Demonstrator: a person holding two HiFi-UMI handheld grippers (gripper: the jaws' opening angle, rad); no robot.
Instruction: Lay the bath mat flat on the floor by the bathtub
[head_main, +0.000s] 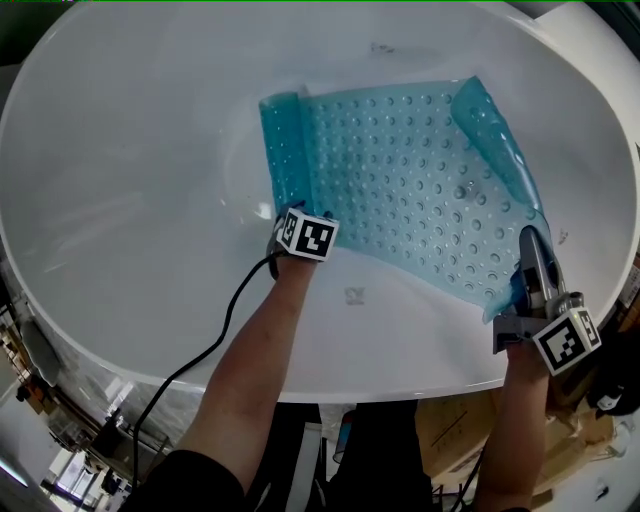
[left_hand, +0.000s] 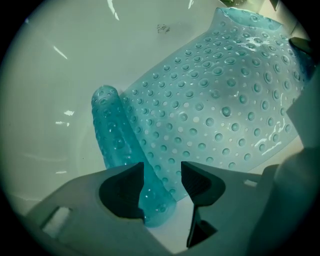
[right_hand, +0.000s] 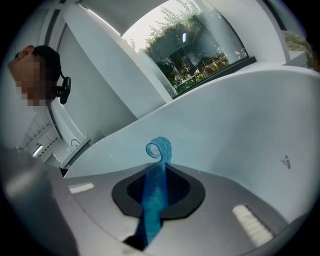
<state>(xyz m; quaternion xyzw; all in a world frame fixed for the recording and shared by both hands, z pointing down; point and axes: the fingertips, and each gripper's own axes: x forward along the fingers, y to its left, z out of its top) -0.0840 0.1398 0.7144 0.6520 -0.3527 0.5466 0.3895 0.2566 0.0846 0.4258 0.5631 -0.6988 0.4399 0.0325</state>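
A translucent blue bath mat (head_main: 400, 170) with rows of suction cups lies inside the white bathtub (head_main: 130, 200). Its left edge is rolled and its far right corner is folded over. My left gripper (head_main: 285, 215) is at the near left corner. In the left gripper view the rolled edge (left_hand: 150, 200) sits between the half-closed jaws of that gripper (left_hand: 162, 172), held there. My right gripper (head_main: 527, 240) is at the near right corner. In the right gripper view it (right_hand: 159, 172) is shut on a thin strip of mat (right_hand: 159, 150) that curls above the pads.
A black cable (head_main: 225, 320) trails from the left gripper over the tub's near rim (head_main: 330, 385). Cardboard and clutter (head_main: 450, 440) lie on the floor below the rim. The right gripper view shows the tub wall (right_hand: 240, 135), a window (right_hand: 195, 45) and a person (right_hand: 35, 115) at the left.
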